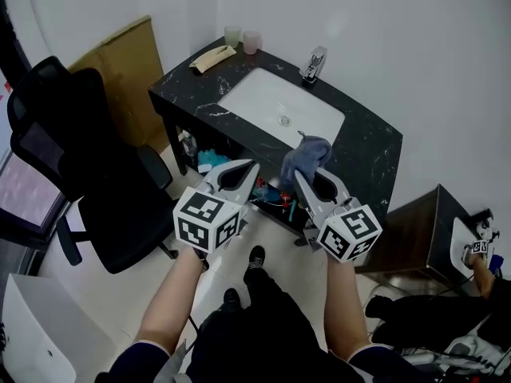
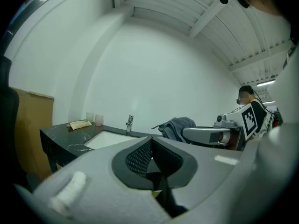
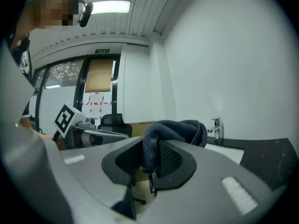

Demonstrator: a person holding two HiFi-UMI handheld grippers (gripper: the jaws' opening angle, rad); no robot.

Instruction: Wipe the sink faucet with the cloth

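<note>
The right gripper pinches the blue-grey cloth before the sink, the faucet at its twelve o'clock; the left gripper, at nine o'clock, is pressed together, empty.

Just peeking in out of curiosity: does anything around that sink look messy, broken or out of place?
Nothing looks spilled or broken. The one untidy spot is the open space under the black counter, where bottles and coloured clutter sit jumbled. The blue cloth is just held in the right gripper.
</note>
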